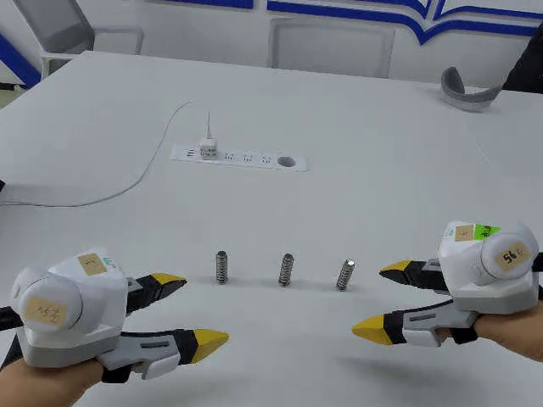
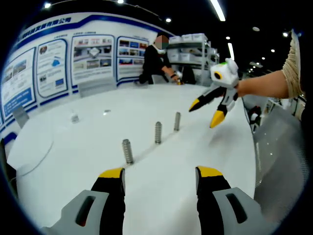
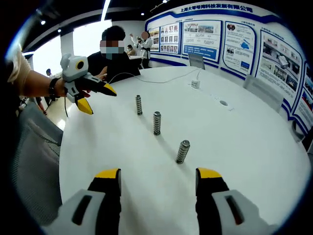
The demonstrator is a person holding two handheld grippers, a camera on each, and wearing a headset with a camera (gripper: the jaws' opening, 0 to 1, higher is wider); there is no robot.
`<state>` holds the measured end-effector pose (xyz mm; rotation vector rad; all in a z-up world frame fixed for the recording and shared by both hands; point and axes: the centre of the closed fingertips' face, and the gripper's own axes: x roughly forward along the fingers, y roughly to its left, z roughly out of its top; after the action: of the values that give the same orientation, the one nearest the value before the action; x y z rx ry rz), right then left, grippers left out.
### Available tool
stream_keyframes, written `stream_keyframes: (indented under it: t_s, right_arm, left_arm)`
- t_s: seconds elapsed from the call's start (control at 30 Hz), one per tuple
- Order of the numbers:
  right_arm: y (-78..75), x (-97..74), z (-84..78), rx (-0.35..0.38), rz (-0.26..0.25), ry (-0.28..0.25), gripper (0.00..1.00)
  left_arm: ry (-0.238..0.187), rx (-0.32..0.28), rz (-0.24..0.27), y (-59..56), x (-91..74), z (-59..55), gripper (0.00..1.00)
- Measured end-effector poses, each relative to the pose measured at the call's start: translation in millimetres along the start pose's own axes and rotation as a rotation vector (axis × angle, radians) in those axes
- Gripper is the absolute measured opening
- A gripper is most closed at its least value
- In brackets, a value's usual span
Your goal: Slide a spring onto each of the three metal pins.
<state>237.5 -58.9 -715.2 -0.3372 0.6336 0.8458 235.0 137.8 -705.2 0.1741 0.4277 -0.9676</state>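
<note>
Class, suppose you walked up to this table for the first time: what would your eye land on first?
Three upright springs stand in a row in the middle. The yellow-tipped left gripper and right gripper, both open, flank them from the near side. A white power strip lies beyond.

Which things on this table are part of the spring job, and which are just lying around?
Job: left spring-covered metal pin, middle pin, right pin.
Lying about: white power strip, white plug adapter, thin white cable, grey curved band.
</note>
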Motion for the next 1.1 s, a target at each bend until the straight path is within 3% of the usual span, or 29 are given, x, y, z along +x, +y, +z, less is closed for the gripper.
stream_keyframes:
  t_s: [1.1]
  right_arm:
    - [10.8, -16.3, -1.1, 0.047, -0.065, -0.100, 0.63]
  left_arm:
    - [-0.014, -0.013, 0.023, 3.6, -8.6, -2.8, 0.59]
